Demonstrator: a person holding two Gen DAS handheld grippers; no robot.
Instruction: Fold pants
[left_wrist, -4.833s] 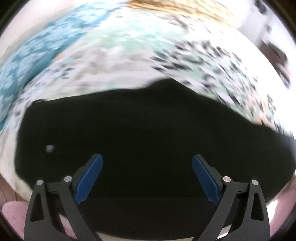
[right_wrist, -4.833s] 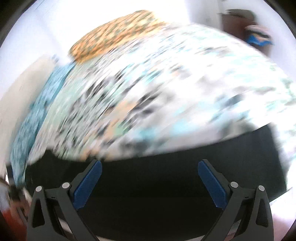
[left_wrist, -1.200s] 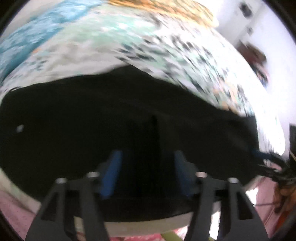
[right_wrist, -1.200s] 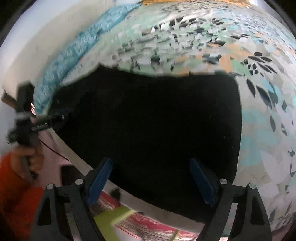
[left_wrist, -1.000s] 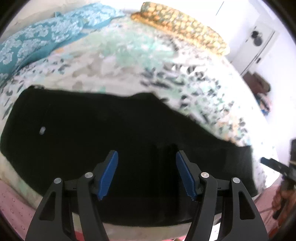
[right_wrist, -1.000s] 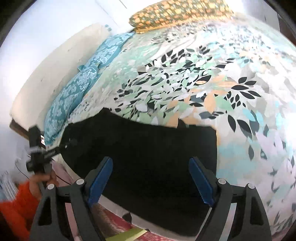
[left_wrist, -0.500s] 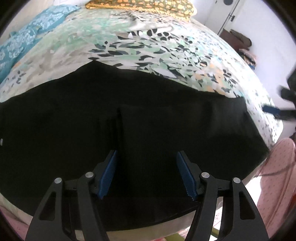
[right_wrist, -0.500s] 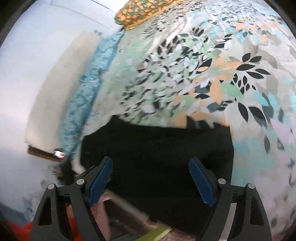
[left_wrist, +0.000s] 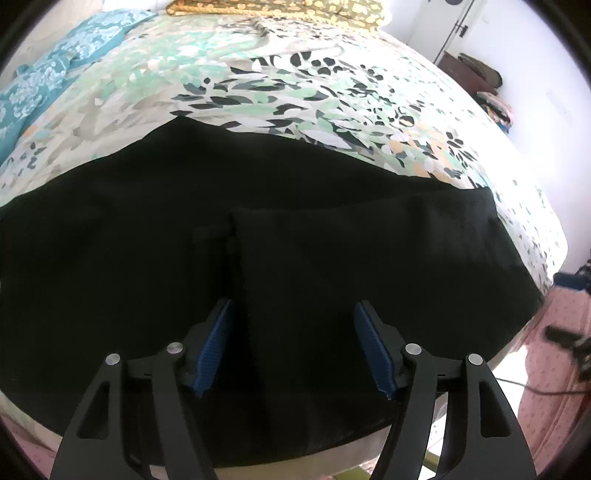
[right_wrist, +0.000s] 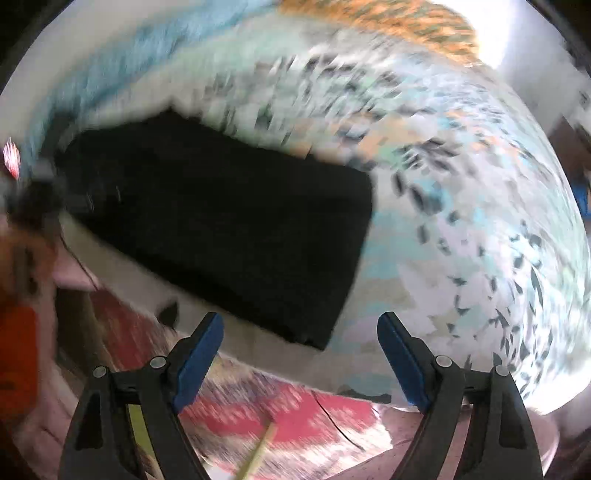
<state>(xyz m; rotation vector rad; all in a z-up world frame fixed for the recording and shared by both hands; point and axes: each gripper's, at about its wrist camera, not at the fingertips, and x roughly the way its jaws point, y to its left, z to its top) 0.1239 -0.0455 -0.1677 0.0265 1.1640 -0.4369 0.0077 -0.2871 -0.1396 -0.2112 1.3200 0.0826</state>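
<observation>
Black pants (left_wrist: 295, 240) lie flat along the near edge of a bed, with a folded layer whose edge runs down the middle. My left gripper (left_wrist: 291, 345) is open and empty, hovering just above the pants near that fold edge. In the blurred right wrist view the pants (right_wrist: 229, 221) lie as a dark band up and left of my right gripper (right_wrist: 299, 354), which is open, empty and held off the bed edge, near the pants' right end.
The bed has a leaf-patterned sheet (left_wrist: 314, 85), a teal pillow (left_wrist: 55, 66) at far left and an orange patterned pillow (left_wrist: 277, 7) at the back. A red patterned rug (right_wrist: 288, 413) lies below the bed edge. A door and clutter stand at far right.
The left gripper has moved closer over the pants and stays open. The right gripper has swung quickly away, past the bed edge; its view is now motion-blurred.
</observation>
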